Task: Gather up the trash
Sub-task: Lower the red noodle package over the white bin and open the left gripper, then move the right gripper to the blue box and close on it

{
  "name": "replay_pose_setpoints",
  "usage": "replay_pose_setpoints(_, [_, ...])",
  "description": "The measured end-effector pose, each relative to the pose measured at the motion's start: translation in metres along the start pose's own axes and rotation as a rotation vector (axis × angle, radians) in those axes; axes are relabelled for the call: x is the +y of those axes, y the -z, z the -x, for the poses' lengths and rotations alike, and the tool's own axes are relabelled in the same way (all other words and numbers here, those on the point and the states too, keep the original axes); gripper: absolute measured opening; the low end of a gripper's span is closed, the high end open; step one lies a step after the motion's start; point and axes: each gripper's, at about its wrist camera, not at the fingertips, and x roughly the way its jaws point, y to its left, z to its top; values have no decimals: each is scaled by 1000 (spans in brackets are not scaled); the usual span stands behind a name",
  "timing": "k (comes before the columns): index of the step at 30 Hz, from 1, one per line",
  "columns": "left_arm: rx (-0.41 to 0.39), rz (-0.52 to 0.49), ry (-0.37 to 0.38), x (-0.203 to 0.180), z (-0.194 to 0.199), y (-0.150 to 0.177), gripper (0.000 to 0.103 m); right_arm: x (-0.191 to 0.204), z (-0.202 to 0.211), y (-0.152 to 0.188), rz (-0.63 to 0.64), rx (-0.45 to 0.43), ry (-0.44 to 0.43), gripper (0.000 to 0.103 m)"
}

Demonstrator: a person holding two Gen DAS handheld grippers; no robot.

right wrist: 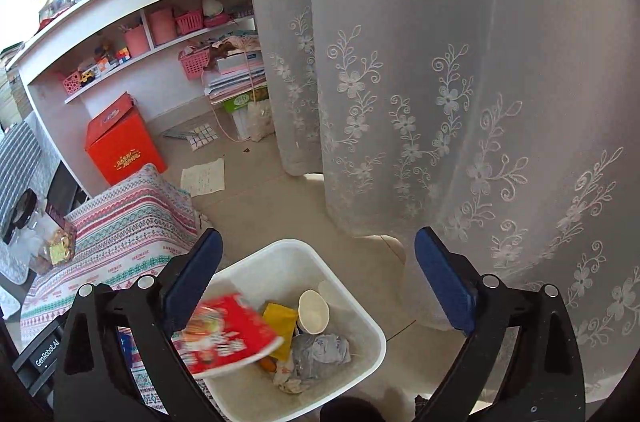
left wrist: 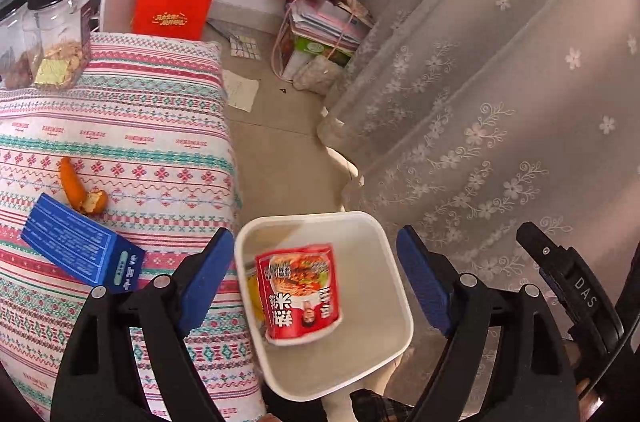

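meanwhile red noodle cup sits inside white bin.

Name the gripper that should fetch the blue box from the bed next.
Left. The left gripper is open, with the blue box close beside its finger; the right gripper faces the bin.

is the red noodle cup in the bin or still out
In: the red paper noodle cup sits tipped inside the white plastic square bin, and the left tongs stand open, holding nothing.
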Motion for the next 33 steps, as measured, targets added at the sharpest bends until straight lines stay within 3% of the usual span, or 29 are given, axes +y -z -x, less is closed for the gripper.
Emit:
replay_pose_setpoints(10, [-49,70,-187,89,53,-5,81,93,-4,29,205,68,-177,96])
replay_pose_setpoints(19, [-84,191,-318,174,99,-4,81,188,-3,67,472,87,-257,96])
replay_pose_setpoints(25, [-71,322,-344,231,123,0,81,249,-10,113,746,140,-304,96])
replay_pose_setpoints(33, [-116,354,-391,265,151,-3,81,310,-21,151,994,173,-340,96])
